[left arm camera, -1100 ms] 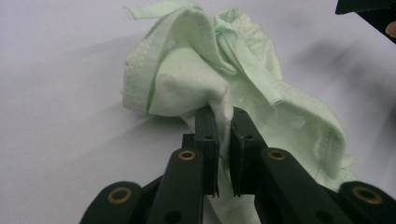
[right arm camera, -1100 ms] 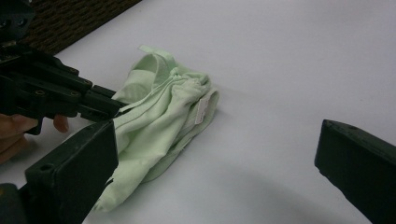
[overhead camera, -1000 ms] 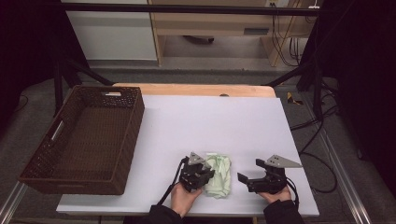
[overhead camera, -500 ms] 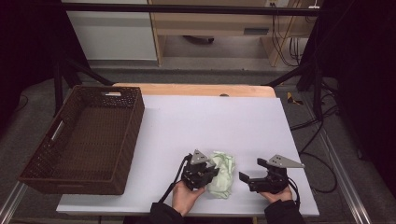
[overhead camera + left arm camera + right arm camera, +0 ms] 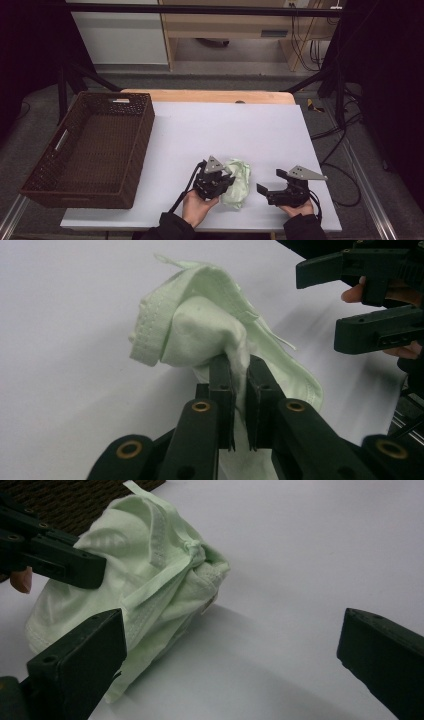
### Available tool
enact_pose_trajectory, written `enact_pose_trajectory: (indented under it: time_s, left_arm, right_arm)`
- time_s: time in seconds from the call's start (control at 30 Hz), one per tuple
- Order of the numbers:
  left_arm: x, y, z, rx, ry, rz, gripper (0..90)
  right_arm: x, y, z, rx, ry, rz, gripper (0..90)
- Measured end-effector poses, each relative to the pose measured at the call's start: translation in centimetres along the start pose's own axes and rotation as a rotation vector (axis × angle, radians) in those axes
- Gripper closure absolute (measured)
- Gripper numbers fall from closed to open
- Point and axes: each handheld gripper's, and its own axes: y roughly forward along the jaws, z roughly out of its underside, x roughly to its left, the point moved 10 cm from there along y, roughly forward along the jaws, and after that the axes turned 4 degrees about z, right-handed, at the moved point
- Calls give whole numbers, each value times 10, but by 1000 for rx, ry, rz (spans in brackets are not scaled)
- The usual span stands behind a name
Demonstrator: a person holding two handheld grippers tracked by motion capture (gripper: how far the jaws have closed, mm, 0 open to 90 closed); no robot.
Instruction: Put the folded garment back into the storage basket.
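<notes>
A pale green cloth with stitched hems lies bunched on the white table near its front edge. My left gripper is shut on a fold of it. In the left gripper view the jaws pinch the fabric, and the rest of the cloth hangs ahead, partly lifted. My right gripper stands open just right of the cloth, apart from it, jaws pointing at it. Its wide-apart jaws frame the cloth in the right gripper view.
A dark brown wicker basket with nothing in it sits at the table's left side. A wooden strip runs along the far edge. Bare white tabletop stretches beyond the cloth. Cables trail off to the right of the table.
The left gripper has risen a little with the cloth pinched in it, pulling the fabric up off the table. The right gripper has kept still.
</notes>
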Motion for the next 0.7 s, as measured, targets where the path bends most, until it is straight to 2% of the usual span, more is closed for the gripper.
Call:
enact_pose_trajectory:
  time_s: [0.7]
  left_arm:
    - [9,-22,-16,-9,26,5,831]
  right_arm:
    - [0,0,0,-4,-4,4,2]
